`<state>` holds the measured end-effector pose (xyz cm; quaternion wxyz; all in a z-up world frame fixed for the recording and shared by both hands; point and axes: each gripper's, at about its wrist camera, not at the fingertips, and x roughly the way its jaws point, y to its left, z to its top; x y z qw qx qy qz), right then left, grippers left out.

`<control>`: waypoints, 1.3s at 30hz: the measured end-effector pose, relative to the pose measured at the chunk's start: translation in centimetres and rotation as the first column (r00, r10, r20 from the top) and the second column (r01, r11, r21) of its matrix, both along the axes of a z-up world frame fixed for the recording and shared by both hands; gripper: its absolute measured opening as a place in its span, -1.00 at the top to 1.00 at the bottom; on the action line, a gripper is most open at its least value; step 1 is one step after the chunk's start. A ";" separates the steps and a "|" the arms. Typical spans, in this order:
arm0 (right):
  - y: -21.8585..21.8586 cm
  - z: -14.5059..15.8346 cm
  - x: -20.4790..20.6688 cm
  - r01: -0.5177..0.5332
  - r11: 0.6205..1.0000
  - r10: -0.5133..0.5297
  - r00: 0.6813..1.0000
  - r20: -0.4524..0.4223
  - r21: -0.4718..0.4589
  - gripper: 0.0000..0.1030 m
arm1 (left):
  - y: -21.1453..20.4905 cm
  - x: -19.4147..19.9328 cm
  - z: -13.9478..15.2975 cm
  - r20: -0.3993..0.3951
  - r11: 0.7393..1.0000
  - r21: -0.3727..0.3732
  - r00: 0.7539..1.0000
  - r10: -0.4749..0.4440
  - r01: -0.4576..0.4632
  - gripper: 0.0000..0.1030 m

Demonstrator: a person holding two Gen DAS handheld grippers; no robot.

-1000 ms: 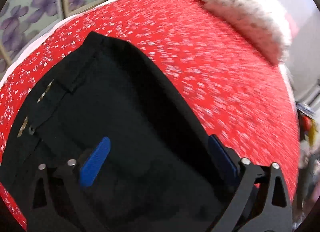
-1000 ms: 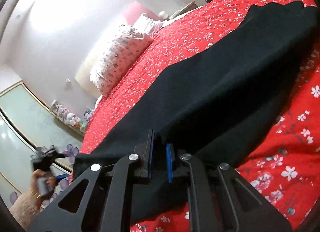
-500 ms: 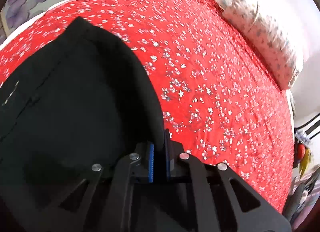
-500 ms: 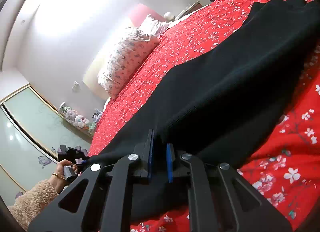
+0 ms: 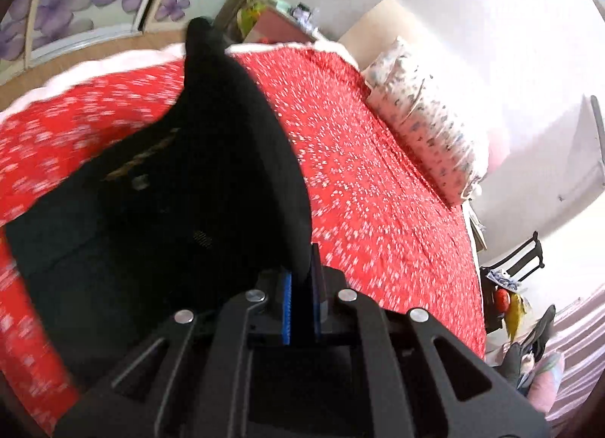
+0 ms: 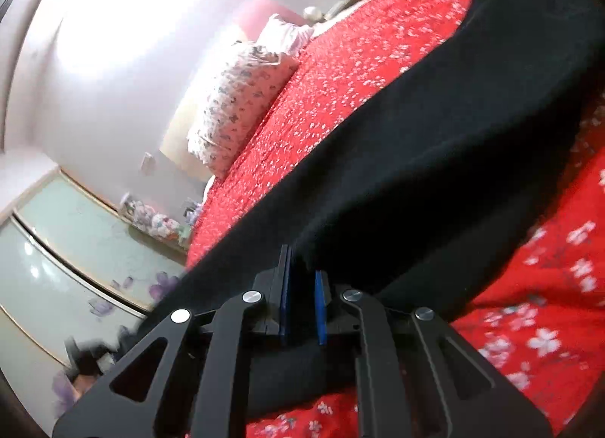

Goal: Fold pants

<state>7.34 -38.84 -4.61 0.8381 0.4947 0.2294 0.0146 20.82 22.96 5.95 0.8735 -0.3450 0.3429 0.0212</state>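
Observation:
Black pants [image 5: 196, 192] lie on a red flowered bedspread [image 5: 378, 180]. My left gripper [image 5: 300, 286] is shut on an edge of the pants, and the cloth rises from its blue pads in a raised ridge toward the far bed edge. In the right wrist view the same pants [image 6: 435, 158] stretch as a long dark band across the bed. My right gripper [image 6: 302, 286] is shut on their near edge, with black cloth pinched between its blue pads.
A flowered pillow [image 5: 427, 124] lies at the head of the bed by the white wall. Sliding wardrobe doors with purple flowers [image 5: 75, 3] stand beyond the bed. A dark chair with clutter [image 5: 510, 286] stands at the right. The other hand's blurred gripper [image 6: 90, 358] shows low left.
My left gripper was open over the waistband, then closed on the pants' edge and has lifted and swung it, so the cloth now stands up. The right gripper kept its grip and shifted slightly.

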 end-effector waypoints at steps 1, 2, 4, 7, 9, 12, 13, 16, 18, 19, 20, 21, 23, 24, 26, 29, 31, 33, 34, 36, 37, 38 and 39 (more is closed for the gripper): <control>-0.5 0.4 -0.3 0.003 1.000 -0.003 1.000 0.002 0.008 0.78 | 0.2 -2.2 -0.5 0.012 1.000 0.014 1.000 0.010 -0.010 0.85; -1.1 1.0 -0.8 0.008 1.000 -0.008 1.000 0.007 0.002 0.78 | 0.3 -3.5 -1.1 0.017 1.000 0.009 1.000 0.021 -0.021 0.85; -1.6 2.1 -1.6 0.014 1.000 -0.014 1.000 0.004 -0.027 0.78 | 0.6 -6.3 -3.0 0.008 0.999 -0.019 0.999 0.048 -0.048 0.85; -2.3 2.7 -2.5 0.018 0.998 -0.020 0.999 -0.042 -0.060 0.78 | 0.8 -9.9 -7.9 -0.056 0.990 -0.105 0.994 0.089 -0.094 0.83; -2.2 2.4 -2.7 0.013 0.998 -0.019 0.996 -0.090 -0.062 0.78 | 1.1 -11.0 -10.3 -0.051 0.980 -0.162 0.993 0.108 -0.115 0.82; -2.3 2.3 -3.2 0.007 0.998 -0.015 0.992 -0.123 -0.064 0.78 | 1.0 -11.1 -10.0 -0.002 0.982 -0.155 0.994 0.107 -0.106 0.77; -2.3 2.3 -3.3 0.007 0.998 -0.015 0.992 -0.125 -0.061 0.78 | 1.1 -11.0 -9.8 0.005 0.981 -0.165 0.995 0.104 -0.102 0.75; -2.4 2.2 -3.7 0.012 0.999 -0.018 0.991 -0.136 -0.039 0.78 | 1.7 -10.7 -9.9 -0.021 0.973 -0.207 0.995 0.099 -0.101 0.65; -2.4 1.6 -3.8 0.014 0.999 -0.019 0.985 -0.169 -0.032 0.78 | 2.4 -10.6 -10.2 -0.030 0.966 -0.231 0.993 0.110 -0.114 0.61; -2.5 1.1 -3.8 0.007 0.999 -0.013 0.979 -0.202 -0.033 0.78 | 2.7 -10.6 -10.3 -0.031 0.964 -0.237 0.992 0.118 -0.122 0.60; -2.5 0.6 -3.8 -0.008 1.000 0.004 0.974 -0.229 -0.019 0.77 | 2.8 -10.6 -10.3 -0.030 0.963 -0.238 0.992 0.123 -0.127 0.58; -2.7 0.3 -4.0 -0.020 1.000 0.020 0.971 -0.236 0.002 0.76 | 3.0 -11.2 -10.5 -0.026 0.963 -0.240 0.992 0.122 -0.125 0.57; -3.2 0.4 -4.9 -0.047 0.998 0.054 0.970 -0.235 0.037 0.66 | 2.8 -11.9 -10.4 -0.014 0.968 -0.220 0.993 0.117 -0.117 0.52; -3.4 0.8 -5.5 -0.055 0.998 0.061 0.968 -0.243 0.031 0.59 | 2.6 -12.1 -10.3 0.000 0.973 -0.204 0.994 0.111 -0.109 0.44; -4.3 1.7 -6.5 -0.047 0.999 0.048 0.968 -0.246 0.010 0.21 | 2.1 -12.6 -10.1 0.025 0.981 -0.170 0.995 0.100 -0.095 0.30; -7.7 4.4 -9.2 0.057 0.996 -0.068 0.978 -0.195 -0.062 -0.02 | 0.7 -12.8 -9.3 0.064 0.992 -0.098 0.995 0.080 -0.073 -0.08; -10.5 5.8 -10.0 0.131 0.988 -0.145 0.973 -0.180 -0.085 -0.02 | -0.2 -13.1 -8.7 0.087 0.997 -0.045 0.994 0.070 -0.066 -0.27; -13.0 6.9 -9.6 0.174 0.976 -0.196 0.963 -0.184 -0.132 -0.02 | -1.3 -13.8 -8.2 0.112 0.998 0.016 0.992 0.055 -0.057 -0.49; -13.9 7.1 -9.1 0.178 0.970 -0.209 0.958 -0.198 -0.163 -0.02 | -1.8 -14.2 -8.1 0.121 0.997 0.044 0.991 0.050 -0.056 -0.54; -15.7 7.1 -7.3 0.172 0.961 -0.227 0.937 -0.266 -0.217 -0.01 | -2.1 -14.8 -8.1 0.127 0.996 0.072 0.991 0.043 -0.052 -0.64; -16.4 6.8 -6.7 0.173 0.959 -0.238 0.922 -0.307 -0.224 -0.01 | -2.3 -15.1 -8.3 0.125 0.996 0.074 0.992 0.035 -0.045 -0.64; -17.0 6.3 -6.2 0.181 0.959 -0.249 0.905 -0.345 -0.220 -0.01 | -2.4 -15.2 -8.4 0.119 0.997 0.071 0.992 0.032 -0.040 -0.64; -17.5 5.8 -6.1 0.186 0.958 -0.256 0.894 -0.367 -0.217 -0.01 | -2.5 -15.5 -8.6 0.112 0.997 0.066 0.993 0.032 -0.039 -0.64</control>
